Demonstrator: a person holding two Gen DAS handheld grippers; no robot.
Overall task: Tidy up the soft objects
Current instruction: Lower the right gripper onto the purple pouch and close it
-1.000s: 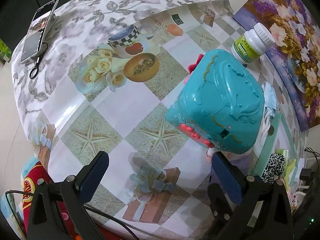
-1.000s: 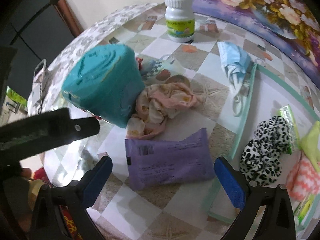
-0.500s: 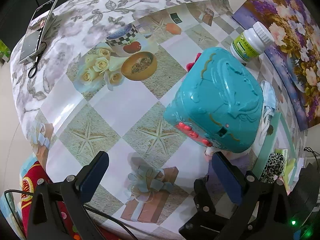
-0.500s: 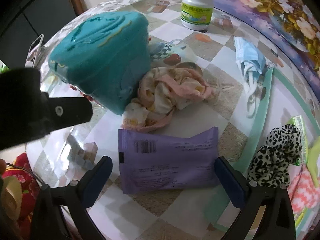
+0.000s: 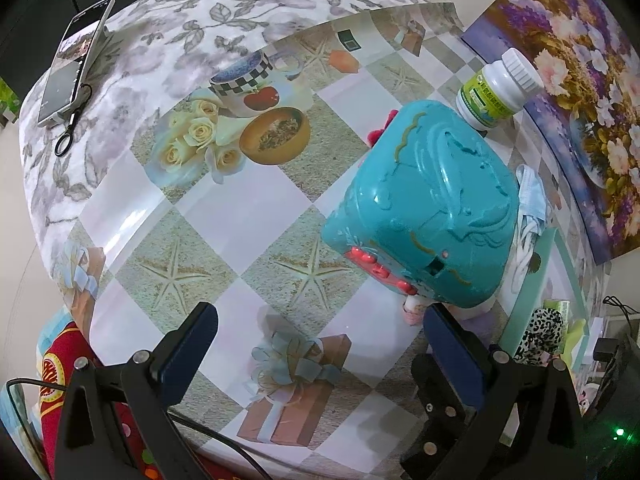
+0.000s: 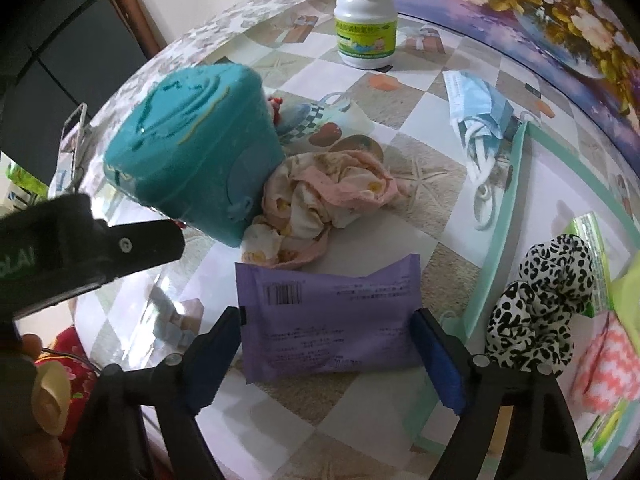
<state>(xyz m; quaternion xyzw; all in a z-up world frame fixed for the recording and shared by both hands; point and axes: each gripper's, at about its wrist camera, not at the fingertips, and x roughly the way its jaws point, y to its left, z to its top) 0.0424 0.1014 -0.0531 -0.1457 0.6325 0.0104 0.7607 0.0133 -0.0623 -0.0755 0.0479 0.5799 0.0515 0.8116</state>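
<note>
A purple soft packet [image 6: 328,320] lies flat on the table, and my right gripper [image 6: 328,344] is open with its blue pads [image 6: 214,344] either side of the packet's near end. A crumpled pink-and-cream cloth [image 6: 324,200] lies just beyond it, against a teal plastic case [image 6: 192,148]. A blue face mask [image 6: 480,120] lies at the mint-green tray's edge [image 6: 500,232]. In the tray are a leopard-print scrunchie [image 6: 536,308] and a pink zigzag cloth [image 6: 608,364]. My left gripper [image 5: 316,344] is open and empty over the tablecloth, left of the teal case [image 5: 428,216].
A white pill bottle [image 6: 366,20] stands at the back, also in the left wrist view [image 5: 496,88]. A phone [image 5: 76,60] lies on its stand at the far left table edge. A floral picture [image 5: 580,80] borders the right side. The left gripper's arm [image 6: 80,240] crosses the right view.
My right gripper has moved forward and down onto the purple packet, which now lies between its pads. The left gripper has barely moved.
</note>
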